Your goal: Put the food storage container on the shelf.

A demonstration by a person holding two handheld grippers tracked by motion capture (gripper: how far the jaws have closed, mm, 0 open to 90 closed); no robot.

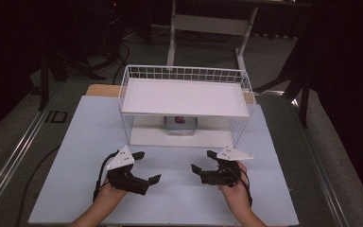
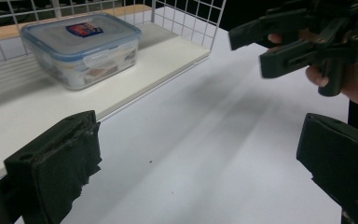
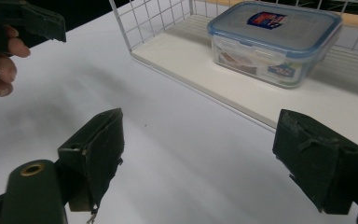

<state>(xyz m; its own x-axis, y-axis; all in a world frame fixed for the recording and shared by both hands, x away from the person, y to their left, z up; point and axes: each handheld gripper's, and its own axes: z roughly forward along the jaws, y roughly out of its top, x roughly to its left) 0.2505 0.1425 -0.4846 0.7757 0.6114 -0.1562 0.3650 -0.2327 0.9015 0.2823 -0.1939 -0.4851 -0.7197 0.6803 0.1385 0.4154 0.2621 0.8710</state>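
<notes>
Plastic container (image 1: pixel 180 126) with a clear body and a blue-rimmed snap lid sits on the lower white shelf of the wire rack (image 1: pixel 187 75), under the rack's upper board (image 1: pixel 184 97) and roughly midway along its length, at the far half of the table (image 1: pixel 85 142). Its lid is on, with a red and blue label on top; through the clear wall something brownish shows inside, too indistinct to name. Both of the person's forearms come up from the near edge of the table, each hand wrapped around a gripper that points toward the rack. The left gripper (image 1: pixel 147 166) hovers over the near-left part of the table with its jaws spread wide and nothing between them. The right gripper (image 1: pixel 203 161) hangs over the near-right part, just short of the rack's front edge, jaws also wide apart and empty. In the left gripper view the container (image 2: pixel 81 49) stands well ahead of the pads, with the right gripper (image 2: pixel 256 51) off to one side. In the right gripper view it (image 3: pixel 275 42) lies beyond the jaws, on the shelf, apart from them.
</notes>
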